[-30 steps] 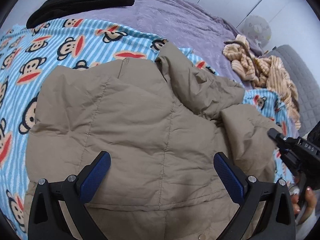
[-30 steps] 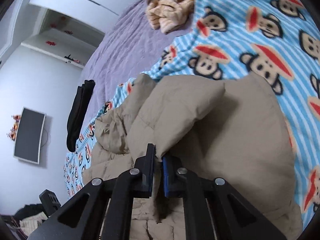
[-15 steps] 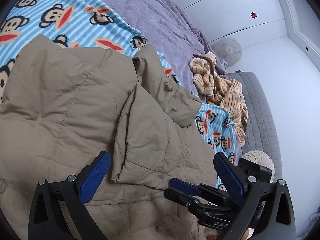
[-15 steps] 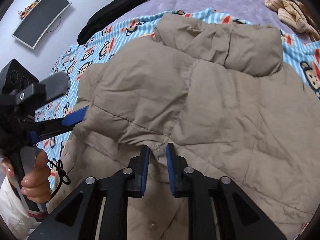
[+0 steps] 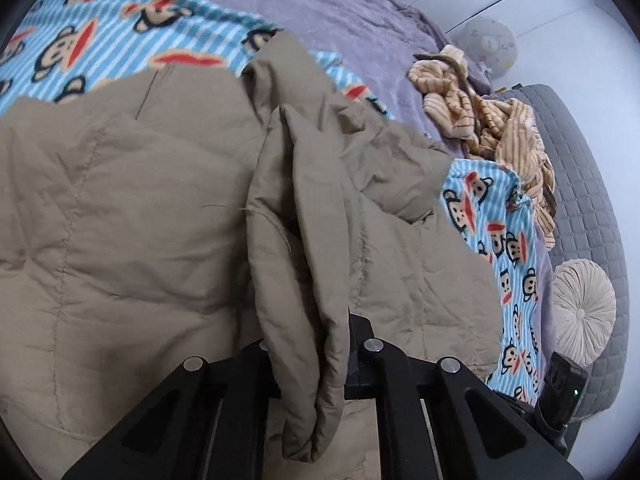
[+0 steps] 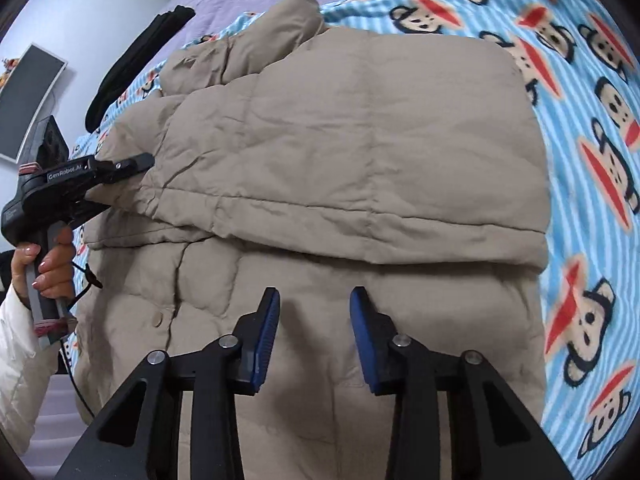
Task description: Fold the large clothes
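Note:
A tan quilted jacket [image 5: 140,220] lies spread on a monkey-print blanket, one flap folded across its body [image 6: 340,140]. My left gripper [image 5: 308,344] is shut on a bunched fold of the jacket, and the cloth drapes over its fingertips and hides them. The right wrist view shows the same left gripper [image 6: 136,168] pinching the flap's left corner, held by a person's hand [image 6: 52,260]. My right gripper [image 6: 314,308] hovers over the jacket's near part below the flap's edge. Its jaws stand apart with nothing between the blue pads [image 6: 266,332].
The blue striped monkey blanket [image 6: 592,160] covers a purple bedspread [image 5: 340,8]. A striped beige garment [image 5: 492,120] lies crumpled at the right, a black garment [image 6: 132,60] at the far left. A round cushion [image 5: 584,312] rests on a grey quilted seat [image 5: 580,160].
My left gripper went from wide open to shut on a jacket fold. My right gripper let go of the flap it had carried across, opened and drew back toward the near edge.

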{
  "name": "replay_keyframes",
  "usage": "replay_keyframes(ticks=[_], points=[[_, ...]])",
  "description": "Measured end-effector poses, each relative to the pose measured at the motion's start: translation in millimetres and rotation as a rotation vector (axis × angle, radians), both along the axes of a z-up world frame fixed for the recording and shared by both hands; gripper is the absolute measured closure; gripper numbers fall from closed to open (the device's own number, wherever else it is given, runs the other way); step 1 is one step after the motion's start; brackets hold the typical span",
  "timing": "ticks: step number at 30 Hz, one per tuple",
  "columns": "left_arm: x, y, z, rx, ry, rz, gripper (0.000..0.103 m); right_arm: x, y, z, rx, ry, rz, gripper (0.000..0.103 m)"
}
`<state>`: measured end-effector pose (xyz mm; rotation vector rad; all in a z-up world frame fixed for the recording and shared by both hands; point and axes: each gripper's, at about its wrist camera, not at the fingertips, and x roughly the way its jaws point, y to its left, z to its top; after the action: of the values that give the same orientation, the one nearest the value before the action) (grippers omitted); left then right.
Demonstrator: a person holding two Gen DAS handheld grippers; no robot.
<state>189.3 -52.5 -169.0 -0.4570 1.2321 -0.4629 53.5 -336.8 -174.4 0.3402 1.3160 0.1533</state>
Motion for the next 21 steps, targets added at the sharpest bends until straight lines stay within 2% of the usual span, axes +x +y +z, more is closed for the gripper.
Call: replay_keyframes(ticks=[2, 4, 7, 9, 11, 13, 15, 17, 18, 19, 21], points=[[-10, 3, 23, -0.003, -0.067, -0.013, 0.091, 7, -8, 0, -0.057, -0.029, -0.017, 0.078], [-18, 11, 36, 0.007, -0.109, -0.022, 0.091, 12, -22, 2, -0.161, -0.055, -0.031, 0.081], [-22, 19, 29, 0.047, -0.084, -0.038, 0.091, 17, -39, 16, -0.313, -0.131, -0.052, 0.081], [-22, 15, 10, 0.107, -0.051, -0.048, 0.091, 19, -49, 21, -0.334, -0.158, -0.077, 0.086], [-23, 9, -11, 0.176, -0.042, -0.057, 0.091, 21, -56, 13, -0.335, -0.134, -0.09, 0.086], [-26, 7, -24, 0.2, -0.048, -0.054, 0.09, 24, -59, -6, -0.34, -0.094, -0.088, 0.087], [-28, 10, -24, 0.207, -0.055, -0.045, 0.09, 24, -62, -21, -0.328, -0.073, -0.09, 0.087], [-30, 15, -18, 0.246, -0.056, -0.036, 0.083, 23, -60, -26, -0.319, -0.076, -0.1, 0.087], [-33, 19, -15, 0.28, -0.063, -0.025, 0.073, 23, -61, -26, -0.317, -0.075, -0.104, 0.087], [-35, 25, -10, 0.327, -0.077, -0.005, 0.056, 23, -60, -25, -0.318, -0.075, -0.104, 0.087], [-42, 40, 5, 0.427, -0.12, 0.047, 0.036, 21, -61, -21, -0.312, -0.062, -0.102, 0.087]])
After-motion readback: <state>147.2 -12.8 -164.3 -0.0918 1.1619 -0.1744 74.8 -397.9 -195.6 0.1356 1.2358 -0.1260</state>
